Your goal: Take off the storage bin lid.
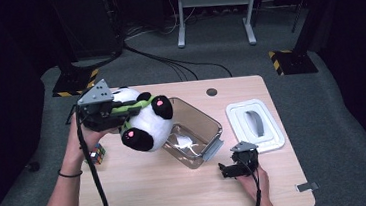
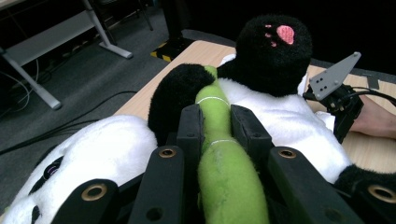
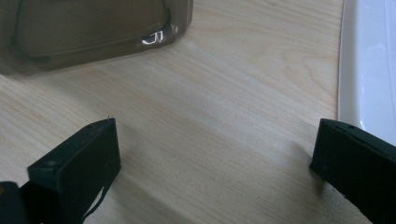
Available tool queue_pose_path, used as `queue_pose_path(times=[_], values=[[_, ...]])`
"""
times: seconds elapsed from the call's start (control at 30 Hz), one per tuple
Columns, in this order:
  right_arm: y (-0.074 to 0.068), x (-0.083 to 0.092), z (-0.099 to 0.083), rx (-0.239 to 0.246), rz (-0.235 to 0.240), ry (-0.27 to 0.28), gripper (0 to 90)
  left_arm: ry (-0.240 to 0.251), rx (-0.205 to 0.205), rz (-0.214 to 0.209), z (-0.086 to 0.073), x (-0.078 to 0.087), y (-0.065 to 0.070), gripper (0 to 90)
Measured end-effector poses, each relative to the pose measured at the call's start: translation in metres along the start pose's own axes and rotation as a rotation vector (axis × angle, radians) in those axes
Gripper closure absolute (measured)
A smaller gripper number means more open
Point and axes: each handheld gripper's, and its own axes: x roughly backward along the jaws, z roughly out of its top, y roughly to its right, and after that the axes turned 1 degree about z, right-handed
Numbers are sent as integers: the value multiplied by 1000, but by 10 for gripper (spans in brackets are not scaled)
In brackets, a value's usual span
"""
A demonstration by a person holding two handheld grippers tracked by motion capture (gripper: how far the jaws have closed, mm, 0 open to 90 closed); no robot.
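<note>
Panda plush (image 1: 145, 121): soft, light, floppy, I judge. Left gripper (image 2: 217, 128) clenched on its green stalk (image 2: 224, 168), a firm handle; right gripper (image 3: 210, 154) released.

Table (image 1: 178, 188) brightly lit from overhead; surroundings beyond it dark. Glare spot on clear container (image 3: 154, 37). Close-up jaws soft, slightly blurred.

Left tongs (image 1: 121, 110) raised and clamped shut, arm angled up — right tongs (image 1: 225, 170) spread wide, seemingly resting low.

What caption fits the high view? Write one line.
Left gripper lifts a plush panda by its green stalk beside a clear bin.
</note>
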Motion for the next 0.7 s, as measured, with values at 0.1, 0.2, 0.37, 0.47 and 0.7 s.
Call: queue_pose_path(times=[0.1,0.2,0.37,0.47,0.7], values=[[-1,0,0,-8,-1,0,0,-5,-11,-7,7,-9,-2,750],[0,0,0,-6,-1,2,0,-3,-7,-14,13,-20,-4,750],[0,0,0,-8,-2,2,0,-2,-4,-31,18,-37,-5,750],[-1,0,0,-10,-3,3,0,4,-7,-34,22,-47,-4,750],[-1,0,0,-8,-3,3,0,-5,-20,-63,32,-73,1,750]])
